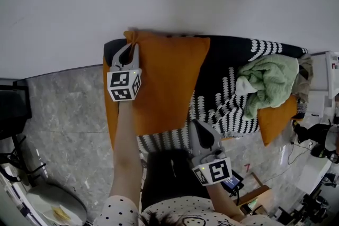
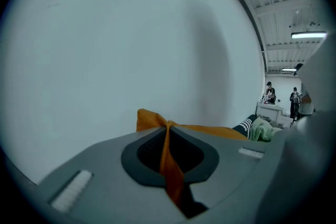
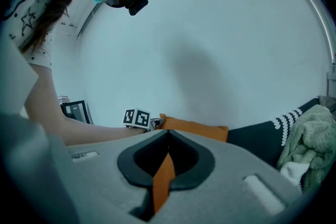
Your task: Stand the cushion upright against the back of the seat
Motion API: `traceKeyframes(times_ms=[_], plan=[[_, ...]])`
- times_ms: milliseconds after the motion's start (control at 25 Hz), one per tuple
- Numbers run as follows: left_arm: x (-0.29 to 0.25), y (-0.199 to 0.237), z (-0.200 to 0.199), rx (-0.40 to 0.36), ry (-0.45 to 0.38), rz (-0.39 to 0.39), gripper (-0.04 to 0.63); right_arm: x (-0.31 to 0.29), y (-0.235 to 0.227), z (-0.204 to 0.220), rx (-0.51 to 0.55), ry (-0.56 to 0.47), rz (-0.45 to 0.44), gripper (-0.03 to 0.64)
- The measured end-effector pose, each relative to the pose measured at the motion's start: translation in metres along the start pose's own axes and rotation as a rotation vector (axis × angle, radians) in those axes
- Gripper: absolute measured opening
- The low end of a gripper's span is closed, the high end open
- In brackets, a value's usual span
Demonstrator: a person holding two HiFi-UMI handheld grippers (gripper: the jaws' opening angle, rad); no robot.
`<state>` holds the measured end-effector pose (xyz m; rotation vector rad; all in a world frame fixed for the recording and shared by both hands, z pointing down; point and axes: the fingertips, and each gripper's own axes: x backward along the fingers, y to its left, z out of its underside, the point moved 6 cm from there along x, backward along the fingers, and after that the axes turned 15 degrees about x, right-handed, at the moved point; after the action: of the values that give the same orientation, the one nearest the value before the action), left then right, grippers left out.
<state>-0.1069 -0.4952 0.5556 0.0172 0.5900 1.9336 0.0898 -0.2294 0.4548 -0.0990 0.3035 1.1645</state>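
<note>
Orange cushion (image 1: pixel 164 82) in both jaws

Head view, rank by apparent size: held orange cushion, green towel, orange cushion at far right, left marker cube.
1. held orange cushion
2. green towel
3. Unranked: far-right orange cushion (partly hidden by the towel) and left marker cube (nearer the camera) look alike.

No text, label, brand, number or sign is showing clearly enough to be read in any view.
</note>
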Motion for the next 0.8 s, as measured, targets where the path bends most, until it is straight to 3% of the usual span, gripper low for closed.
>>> traceKeyframes(times_ms=[360,800], plan=[[-0.013,0.007,0.006,-0.007,0.047,-0.018,0.011,-0.009,-0.01,-0.003,-0.003,0.001,0.005,-0.005],[-0.013,0.011,0.007,0.001,0.047,-0.023,0.024,-0.017,-0.008,-0.005,-0.001,-0.002,-0.013,-0.005]])
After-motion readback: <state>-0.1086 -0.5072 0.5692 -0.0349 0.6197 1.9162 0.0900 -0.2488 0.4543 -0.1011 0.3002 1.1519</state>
